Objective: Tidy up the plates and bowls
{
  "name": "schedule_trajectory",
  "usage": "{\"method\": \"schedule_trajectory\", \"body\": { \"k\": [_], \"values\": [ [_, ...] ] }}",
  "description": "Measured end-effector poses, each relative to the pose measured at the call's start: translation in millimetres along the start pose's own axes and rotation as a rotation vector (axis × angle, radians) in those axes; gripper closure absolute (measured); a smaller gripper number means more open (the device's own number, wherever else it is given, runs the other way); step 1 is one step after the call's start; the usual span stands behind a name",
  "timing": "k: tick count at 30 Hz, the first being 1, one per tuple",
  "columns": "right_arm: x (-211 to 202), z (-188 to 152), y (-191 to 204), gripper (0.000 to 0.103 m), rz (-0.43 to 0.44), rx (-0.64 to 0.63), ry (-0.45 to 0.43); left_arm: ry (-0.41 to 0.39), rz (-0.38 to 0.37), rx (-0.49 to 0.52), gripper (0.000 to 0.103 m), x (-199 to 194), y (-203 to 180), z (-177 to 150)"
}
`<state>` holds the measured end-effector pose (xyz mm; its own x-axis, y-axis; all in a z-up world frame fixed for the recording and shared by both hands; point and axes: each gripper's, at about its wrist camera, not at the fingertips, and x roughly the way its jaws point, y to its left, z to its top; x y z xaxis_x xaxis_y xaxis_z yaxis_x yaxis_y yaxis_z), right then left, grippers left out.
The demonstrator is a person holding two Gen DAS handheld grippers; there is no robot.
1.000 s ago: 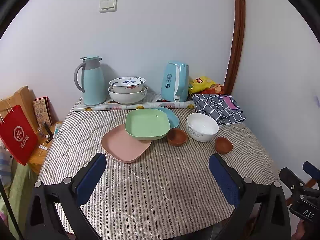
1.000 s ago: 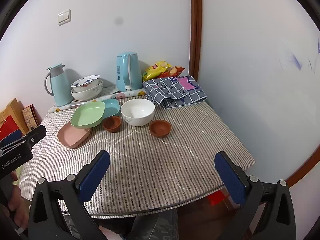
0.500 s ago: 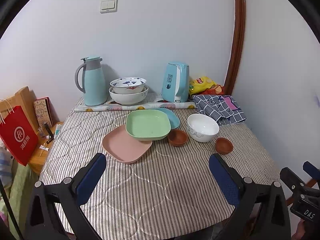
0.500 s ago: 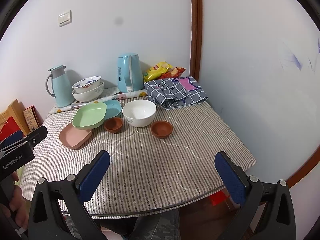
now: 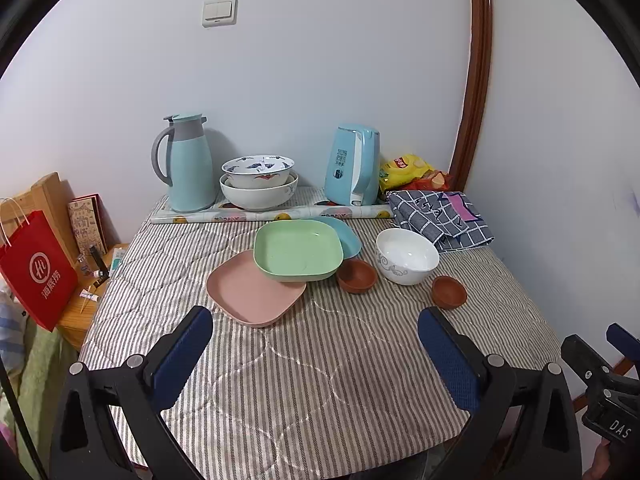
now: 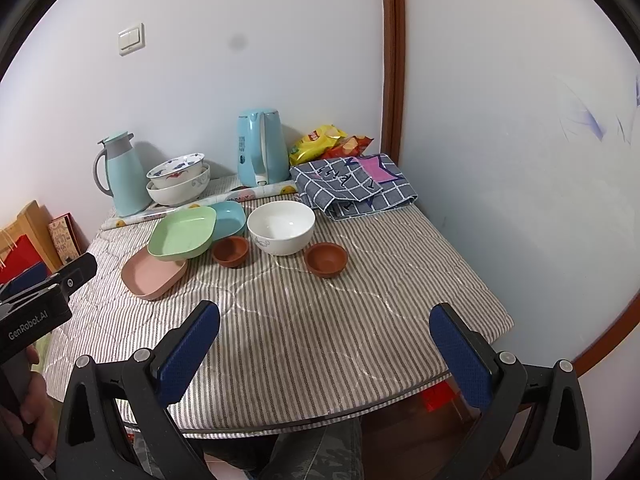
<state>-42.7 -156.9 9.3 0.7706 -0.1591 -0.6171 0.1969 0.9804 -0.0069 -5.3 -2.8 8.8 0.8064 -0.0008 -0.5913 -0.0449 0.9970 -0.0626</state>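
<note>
The left gripper (image 5: 316,326) is hovering over the near part of the striped table (image 5: 280,380), its blue-padded jaws standing wide apart and holding nothing. The pink plate (image 5: 256,296) is lying just beyond the jaws, a little left of their centre line, with the green plate (image 5: 298,254) resting partly on its far edge and overlapping the blue plate (image 5: 344,236) behind it. A brown bowl (image 5: 357,276) is sitting just right of the green plate, the white bowl (image 5: 406,256) beside that, and a second brown bowl (image 5: 449,291) nearer the right jaw.

The right gripper (image 6: 325,322) is also gaping wide and gripping nothing, held level above the table's near edge and pointing toward the far corner. From its view the white bowl (image 6: 281,227) and the second brown bowl (image 6: 326,259) are lying ahead between the jaw lines, well apart from the pads, while the plates are lying off to the left.

Two patterned bowls (image 5: 259,184) are standing nested at the back between a thermos jug (image 5: 188,162) and a kettle (image 5: 353,170)
</note>
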Motion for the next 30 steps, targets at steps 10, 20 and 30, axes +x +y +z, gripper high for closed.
{"method": "schedule_trajectory", "body": {
  "k": [10,20,30],
  "values": [
    [-0.9,-0.8,-1.2,0.0,0.004,0.001,-0.003,-0.001,0.0,-0.001,0.0,-1.2,1.0,0.3],
    [-1.5,-0.9,0.2,0.0,0.004,0.002,-0.002,-0.001,0.0,0.0,0.0,-1.4,0.8,-0.2],
    [-2.8,-1.7,0.3,0.0,0.007,0.001,-0.006,-0.005,-0.001,-0.003,0.0,-5.8,5.5,1.5]
  ]
}}
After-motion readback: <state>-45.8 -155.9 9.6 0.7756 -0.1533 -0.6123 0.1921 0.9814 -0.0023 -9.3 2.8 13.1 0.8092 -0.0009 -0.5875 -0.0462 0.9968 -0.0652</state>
